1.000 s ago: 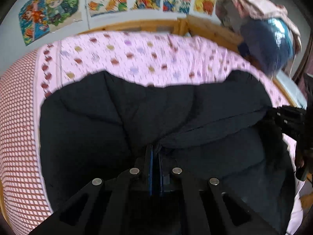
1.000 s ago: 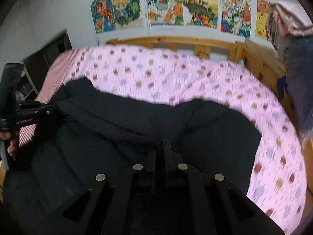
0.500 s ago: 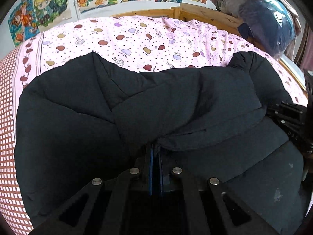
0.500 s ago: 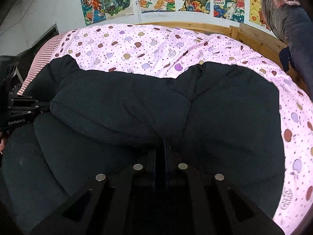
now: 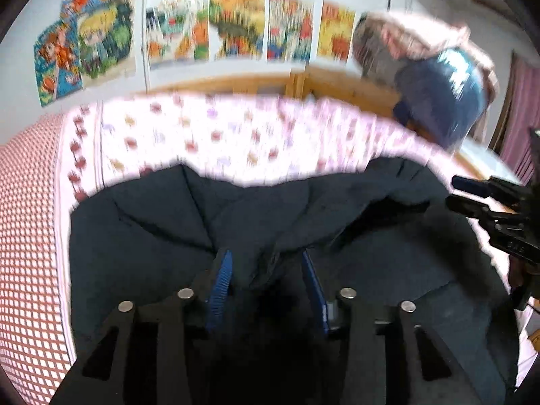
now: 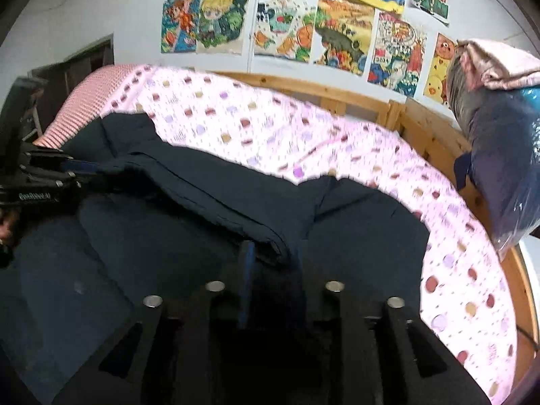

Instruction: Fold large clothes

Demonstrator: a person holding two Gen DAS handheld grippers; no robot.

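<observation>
- Left wrist view: my left tongs [image 5: 266, 263] tilt down at the black padded jacket [image 5: 256, 216], which lies on the pink dotted bedsheet [image 5: 236, 135]; the blue pads [image 5: 221, 280] are spreading, with a ridge of jacket fabric loose between them.
- Right wrist view: my right tongs [image 6: 273, 256] slope down over the jacket's folded edge, also parting, the fabric unpinched.
- At that view's left edge I see the left tongs level, pointing across the jacket.
</observation>
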